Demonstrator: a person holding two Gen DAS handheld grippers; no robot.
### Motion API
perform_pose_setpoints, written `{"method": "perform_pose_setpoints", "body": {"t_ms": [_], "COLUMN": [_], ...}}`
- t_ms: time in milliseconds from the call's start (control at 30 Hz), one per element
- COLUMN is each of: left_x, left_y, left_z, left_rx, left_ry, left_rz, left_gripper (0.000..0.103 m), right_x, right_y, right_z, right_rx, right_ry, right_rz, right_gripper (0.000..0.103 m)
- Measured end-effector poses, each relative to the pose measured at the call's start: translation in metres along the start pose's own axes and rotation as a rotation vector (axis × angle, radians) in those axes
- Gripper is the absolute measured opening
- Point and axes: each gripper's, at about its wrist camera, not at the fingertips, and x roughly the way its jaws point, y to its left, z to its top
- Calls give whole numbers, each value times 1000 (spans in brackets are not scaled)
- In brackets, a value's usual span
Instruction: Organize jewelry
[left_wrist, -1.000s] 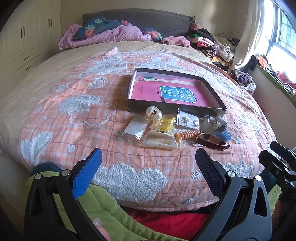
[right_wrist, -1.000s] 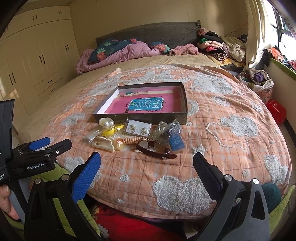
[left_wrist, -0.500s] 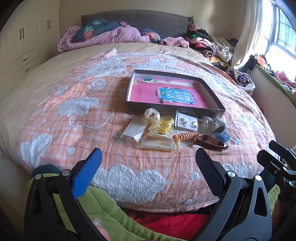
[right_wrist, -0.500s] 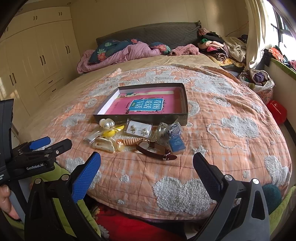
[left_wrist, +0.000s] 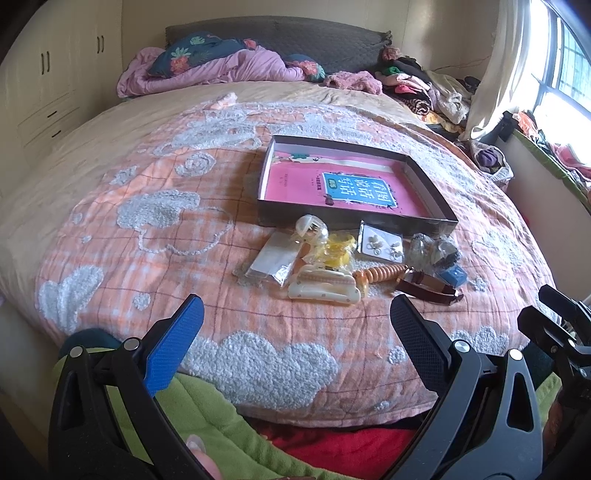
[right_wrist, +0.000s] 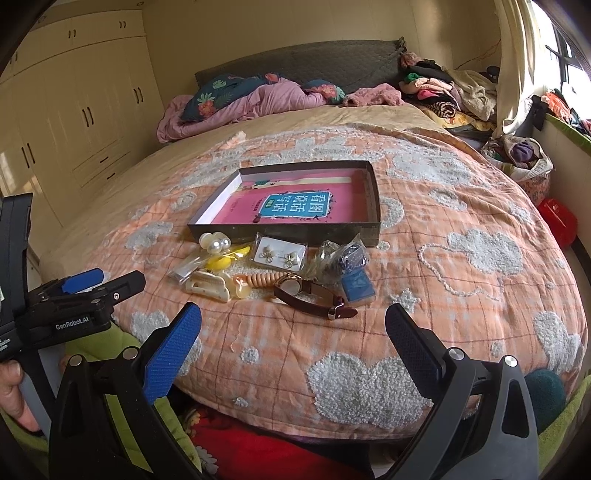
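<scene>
Both tools hang back over the near edge of the bed, probably so each camera takes in the whole spread before anything is picked. The left gripper (left_wrist: 295, 325) has its jaws released and empty; ahead of its left finger lies a clear packet (left_wrist: 271, 264), and straight ahead between the fingers sit a cream hair clip (left_wrist: 324, 287) and a yellow clip (left_wrist: 338, 251). The right gripper (right_wrist: 293, 332) is likewise wide open, holding nothing. Just beyond its gap lie the watch (right_wrist: 312, 291) and a blue case (right_wrist: 357, 286), with an earring card (right_wrist: 280, 253) further out. Past the whole cluster stands the tray (right_wrist: 291, 233) (pink-lined, nothing loose in it), seemingly where the pieces belong, so sorting looks not yet begun
</scene>
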Motion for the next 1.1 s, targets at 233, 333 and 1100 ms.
{"method": "perform_pose_setpoints", "body": {"t_ms": [233,333,1100], "left_x": [4,7,93], "left_y": [15,23,18], "left_z": [9,15,57], "left_rx": [-23,-28,15], "left_ry": [-11,-15,84], "left_rz": [23,39,-58], "left_gripper": [95,95,95], "right_x": [9,15,101], "right_y": [-6,-8,-52], "right_z": [10,18,53], "right_rx": [-3,-12,14], "right_ry": [16,24,131], "right_rz": [34,40,1], "right_gripper": [99,99,99]}}
